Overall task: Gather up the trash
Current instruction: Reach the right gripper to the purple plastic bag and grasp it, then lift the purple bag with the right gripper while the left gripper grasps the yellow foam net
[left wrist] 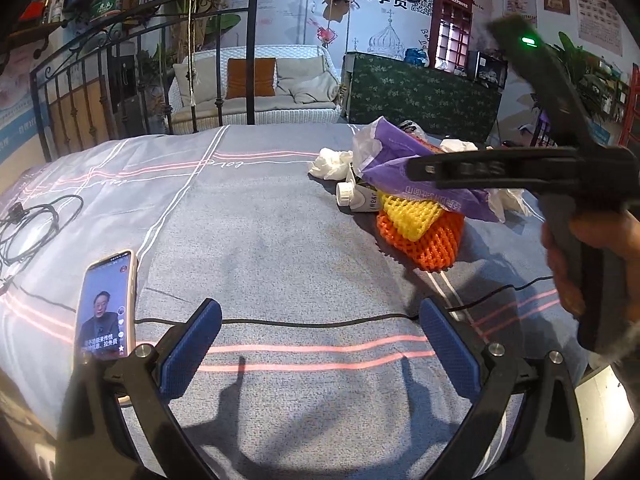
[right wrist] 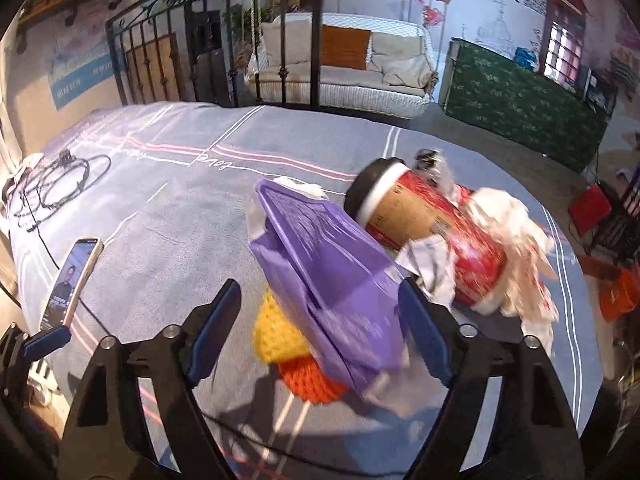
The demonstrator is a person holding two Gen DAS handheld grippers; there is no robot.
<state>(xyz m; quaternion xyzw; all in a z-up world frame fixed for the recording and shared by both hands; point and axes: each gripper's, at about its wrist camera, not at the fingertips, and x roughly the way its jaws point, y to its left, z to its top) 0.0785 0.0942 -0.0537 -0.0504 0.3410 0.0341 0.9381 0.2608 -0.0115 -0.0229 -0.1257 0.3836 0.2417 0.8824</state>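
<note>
A heap of trash lies on the grey striped bedspread [left wrist: 260,220]: a purple plastic bag [right wrist: 320,264], a yellow foam net [right wrist: 276,336] on an orange one [right wrist: 312,380], a red paper cup with a black lid [right wrist: 432,220], crumpled white tissue [right wrist: 516,232] and a small white-capped bottle [left wrist: 352,196]. My right gripper [right wrist: 320,286] hangs over the heap, open, with the purple bag between its fingers; the right pad [right wrist: 420,320] is at the bag's edge and the left pad stands clear. My left gripper [left wrist: 320,308] is open over bare bedspread, well short of the heap.
A phone [left wrist: 106,304] with its screen lit lies at the left, beside my left gripper. A black cable [left wrist: 300,323] crosses the bed and a coiled one [left wrist: 32,224] lies far left. A black iron bed frame [left wrist: 252,52] stands behind, with a white wicker sofa [left wrist: 260,112] beyond.
</note>
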